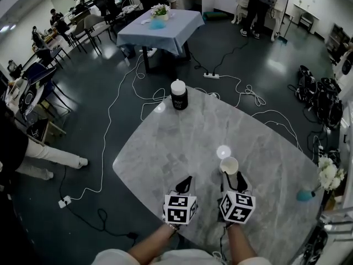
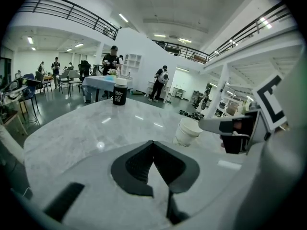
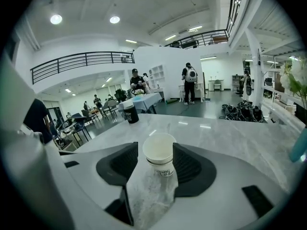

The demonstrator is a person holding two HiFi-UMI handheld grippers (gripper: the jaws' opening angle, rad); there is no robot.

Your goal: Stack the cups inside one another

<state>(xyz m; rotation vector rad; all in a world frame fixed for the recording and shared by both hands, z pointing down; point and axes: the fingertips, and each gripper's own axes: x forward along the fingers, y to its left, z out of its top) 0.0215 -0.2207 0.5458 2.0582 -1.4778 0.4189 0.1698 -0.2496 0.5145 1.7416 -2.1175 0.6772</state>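
A white paper cup (image 1: 229, 165) stands upright on the marble table (image 1: 182, 137); two rims show, so one cup sits inside another. My right gripper (image 1: 232, 176) is open with its jaws on either side of that cup (image 3: 159, 153), and a sliver of table shows at the left jaw. My left gripper (image 1: 186, 181) is shut and empty, just left of the cup (image 2: 187, 131). In the left gripper view my left gripper (image 2: 153, 143) has its tips together, and a right gripper finger (image 2: 216, 124) reaches the cup's rim.
A black cup with a white lid (image 1: 178, 95) stands at the table's far edge. A turquoise vase with white flowers (image 1: 306, 194) is at the right edge. Beyond lie floor cables (image 1: 116, 109), a blue-clothed table (image 1: 160, 29) and people.
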